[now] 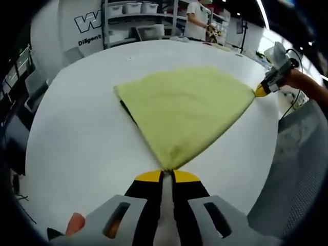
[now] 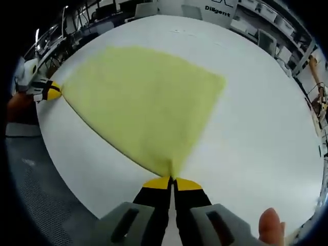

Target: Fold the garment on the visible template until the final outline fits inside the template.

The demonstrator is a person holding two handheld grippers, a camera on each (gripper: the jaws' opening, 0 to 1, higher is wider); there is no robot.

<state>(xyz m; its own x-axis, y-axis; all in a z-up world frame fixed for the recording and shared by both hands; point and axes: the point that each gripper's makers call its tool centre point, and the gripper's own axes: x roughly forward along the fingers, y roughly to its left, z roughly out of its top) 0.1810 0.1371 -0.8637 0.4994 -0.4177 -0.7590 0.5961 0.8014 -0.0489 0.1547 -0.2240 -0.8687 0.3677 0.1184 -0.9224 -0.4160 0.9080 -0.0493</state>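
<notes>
A broad white round table point(image 1: 77, 128) is seen carrying a yellow-green garment point(image 1: 184, 105), spread flat near the middle of the top and stretched taut between two held corners. A thin dark edge point(image 1: 127, 110), possibly the template, is glimpsed under the cloth's margin at about nine o'clock in the left gripper view; what it is cannot be told for certain. Shelving with bins point(image 1: 134, 10) and a standing person point(image 1: 197, 19) are made out beyond the table at twelve o'clock.

In the left gripper view, the left gripper point(image 1: 167, 177) is shown closed, its yellow-tipped jaws pinched together on the nearest corner of the cloth at six o'clock. The right gripper point(image 1: 260, 91) is seen at three o'clock, clamped on the opposite corner. In the right gripper view the same arrangement is mirrored: the right gripper point(image 2: 171, 182) is shut on its corner at six o'clock, while the left gripper point(image 2: 54, 91) is held on the far corner at nine o'clock.

The garment is judged to be light, soft and limp, with a slightly napped surface that should not slip readily from the pads. No stiffness is to be expected; any unsupported edge is likely to sag or drag on the tabletop. Corners are judged the best holds, since an edge is kept straight by tension between two of them and a fold can be laid squarely.
</notes>
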